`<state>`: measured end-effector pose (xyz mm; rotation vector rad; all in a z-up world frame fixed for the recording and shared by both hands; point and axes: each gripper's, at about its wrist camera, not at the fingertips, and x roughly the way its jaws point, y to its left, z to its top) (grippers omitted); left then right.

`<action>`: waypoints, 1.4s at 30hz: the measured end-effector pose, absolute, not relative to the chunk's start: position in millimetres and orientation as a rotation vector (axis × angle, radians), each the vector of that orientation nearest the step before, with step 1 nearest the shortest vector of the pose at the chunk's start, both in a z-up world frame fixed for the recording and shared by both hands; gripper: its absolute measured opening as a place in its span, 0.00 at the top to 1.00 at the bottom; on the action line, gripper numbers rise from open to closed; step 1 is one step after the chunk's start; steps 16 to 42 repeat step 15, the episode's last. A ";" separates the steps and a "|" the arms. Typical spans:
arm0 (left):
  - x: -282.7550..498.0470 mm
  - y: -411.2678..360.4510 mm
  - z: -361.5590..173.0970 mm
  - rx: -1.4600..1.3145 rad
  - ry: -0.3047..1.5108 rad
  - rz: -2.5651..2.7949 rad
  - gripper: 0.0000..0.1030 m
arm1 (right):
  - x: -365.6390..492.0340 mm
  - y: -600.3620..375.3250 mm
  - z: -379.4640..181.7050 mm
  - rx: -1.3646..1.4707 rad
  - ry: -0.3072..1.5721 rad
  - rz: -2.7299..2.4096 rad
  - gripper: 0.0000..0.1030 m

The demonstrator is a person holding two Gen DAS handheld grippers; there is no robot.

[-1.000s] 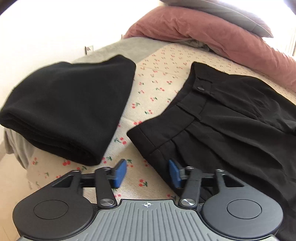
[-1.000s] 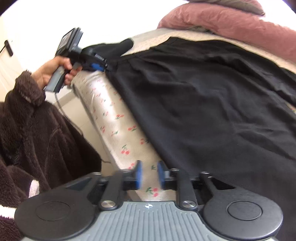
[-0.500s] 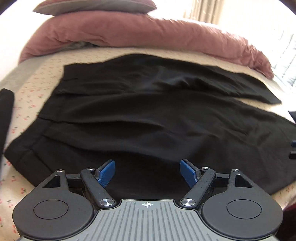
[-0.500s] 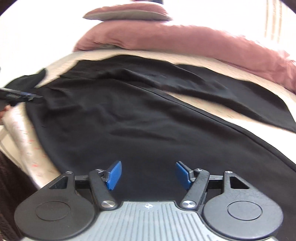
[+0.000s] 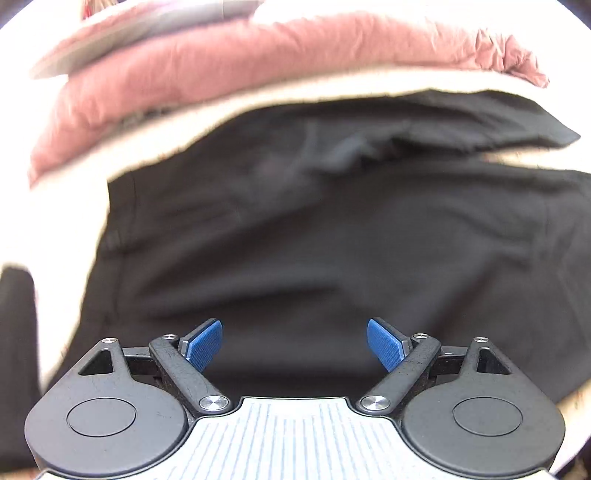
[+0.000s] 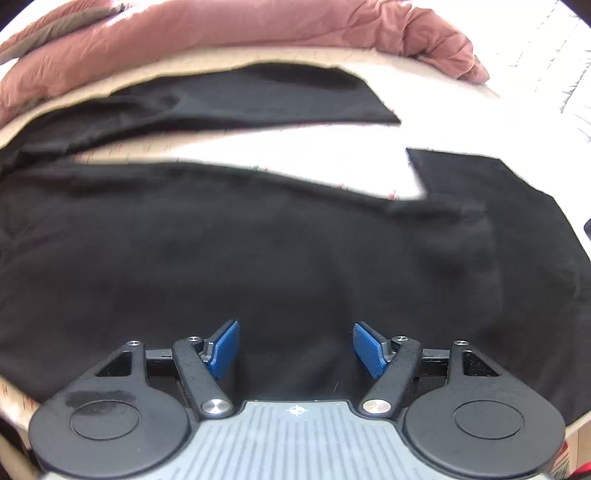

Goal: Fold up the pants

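Black pants [image 5: 314, 236] lie spread flat on the bed, waistband at the left, legs running right. My left gripper [image 5: 294, 341] is open and empty, just above the near edge of the hip area. In the right wrist view the pants [image 6: 258, 251] show two legs, the far leg [image 6: 240, 96] split away from the near one, whose cuff end [image 6: 480, 184] lies at the right. My right gripper [image 6: 294, 345] is open and empty over the near leg.
A dusty-pink duvet [image 5: 258, 59] is bunched along the far side of the bed; it also shows in the right wrist view [image 6: 240, 26]. A folded black garment [image 5: 16, 332] lies at the left edge. Pale bedsheet [image 6: 295, 147] shows between the legs.
Both grippers have swung from the bed's left edge to face across the pants and moved closer over them. The right gripper's jaws opened wide; the left jaws opened wider.
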<state>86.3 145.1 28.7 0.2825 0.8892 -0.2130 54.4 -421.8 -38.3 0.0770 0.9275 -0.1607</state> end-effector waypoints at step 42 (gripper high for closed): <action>311.2 128.3 17.7 0.385 0.744 -0.148 0.13 | 276.2 -473.1 -2.5 0.082 0.678 -0.302 0.15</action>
